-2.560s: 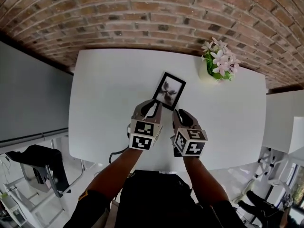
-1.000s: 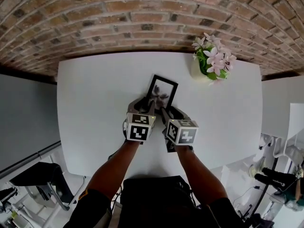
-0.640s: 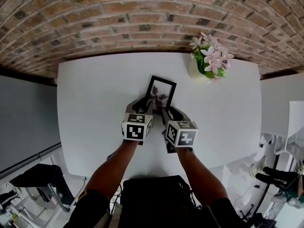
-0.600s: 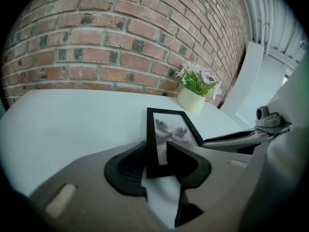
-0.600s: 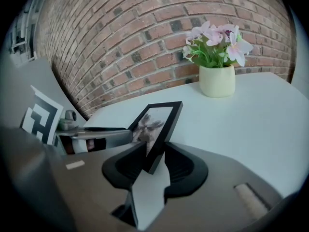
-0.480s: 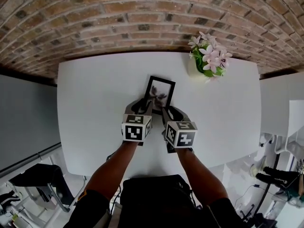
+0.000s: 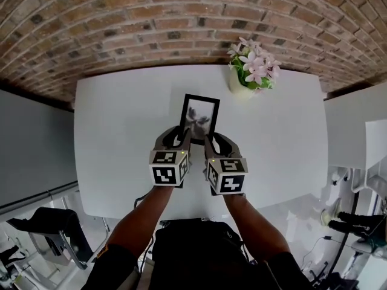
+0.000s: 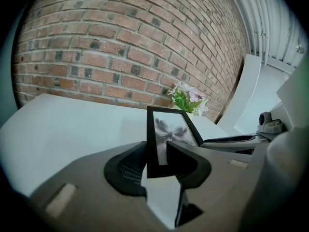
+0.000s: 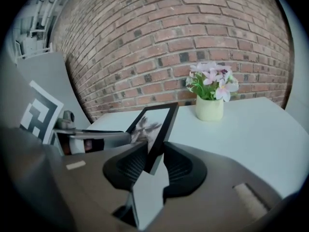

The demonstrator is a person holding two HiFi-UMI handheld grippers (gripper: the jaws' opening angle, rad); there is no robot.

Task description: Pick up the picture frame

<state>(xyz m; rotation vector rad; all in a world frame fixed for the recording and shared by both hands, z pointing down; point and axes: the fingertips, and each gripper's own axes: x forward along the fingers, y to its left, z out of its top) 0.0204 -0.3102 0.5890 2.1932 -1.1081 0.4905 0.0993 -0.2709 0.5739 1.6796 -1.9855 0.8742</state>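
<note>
A black picture frame (image 7: 199,115) with a grey flower photo is held over the white table (image 7: 121,113), its near end raised. My left gripper (image 7: 180,133) grips the frame's near left corner; in the left gripper view the frame (image 8: 166,129) stands between the jaws of the left gripper (image 8: 157,161), with the pads on it. My right gripper (image 7: 208,139) holds the near right corner. Its jaws are closing, with the edge of the frame (image 9: 154,122) pinched in the right gripper (image 9: 154,161).
A cream pot of pink flowers (image 7: 251,71) stands at the table's far right, beyond the frame. A brick wall (image 7: 181,23) runs behind the table. The table's front edge lies just under my hands.
Both grippers have closed in on the frame's near corners and risen with it. The frame's near end has come up off the table.
</note>
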